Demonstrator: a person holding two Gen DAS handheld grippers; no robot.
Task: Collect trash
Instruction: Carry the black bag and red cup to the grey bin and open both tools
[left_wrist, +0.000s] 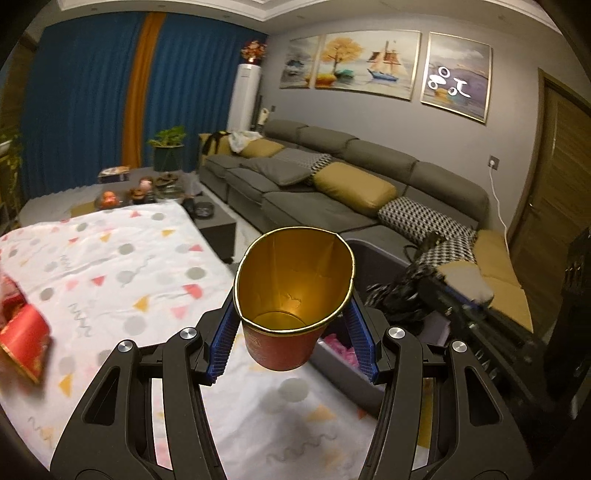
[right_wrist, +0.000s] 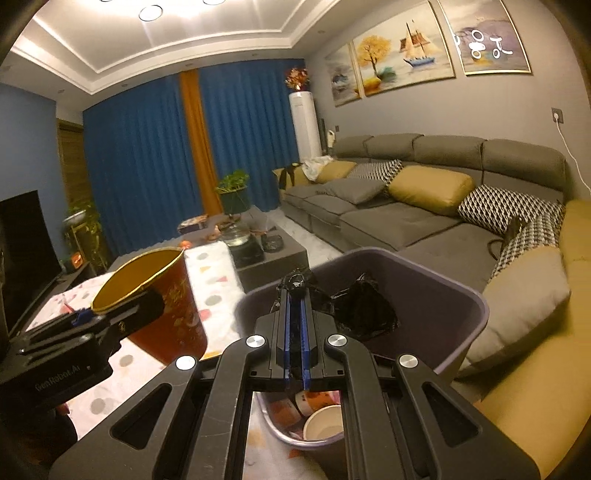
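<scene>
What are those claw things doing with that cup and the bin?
Someone is tidying up trash with a claw in each hand. The left claw is squeezing a red paper cup with a gold inside, holding it up above the spotty tablecloth, right beside the purple bin. The right claw is shut on a scrunched black plastic bag and holds it over the bin. Some other cups already lie at the bottom. The red cup has not gone in yet.
</scene>
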